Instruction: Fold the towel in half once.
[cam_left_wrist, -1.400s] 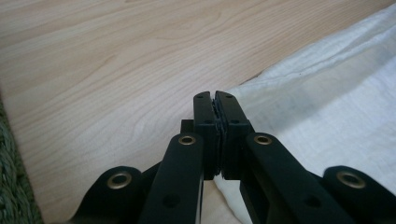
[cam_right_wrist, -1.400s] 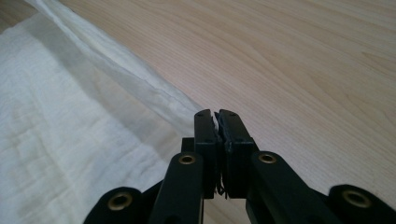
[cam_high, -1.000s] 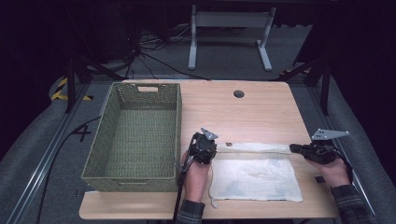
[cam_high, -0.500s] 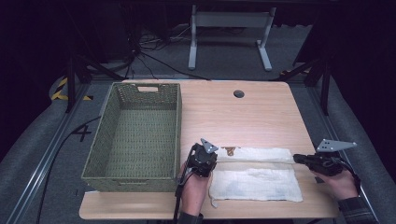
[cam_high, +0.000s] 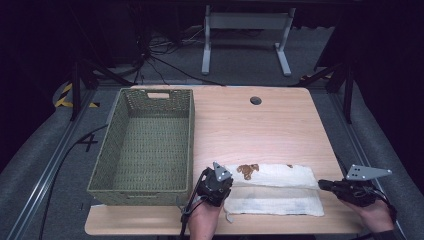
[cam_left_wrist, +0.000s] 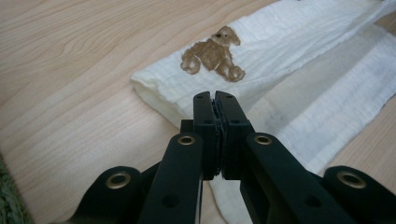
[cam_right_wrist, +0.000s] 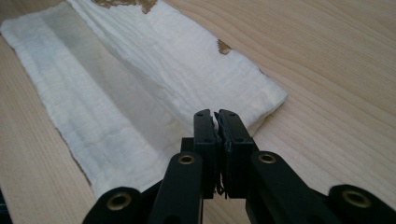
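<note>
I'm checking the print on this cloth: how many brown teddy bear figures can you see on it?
1 whole teddy bear, on the folded-over flap of the white cloth near its left end. A brown scrap at the flap's far edge may be part of another; folds may hide more.

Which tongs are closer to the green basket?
Left. The left tongs sit right beside the basket, at the cloth's near end; the right tongs are at its far end.

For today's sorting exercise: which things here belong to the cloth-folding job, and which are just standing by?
In the job: white cloth with a bear print; left claw and right claw, each shut on one end of its fold.
Standing by: wicker basket; table.
</note>
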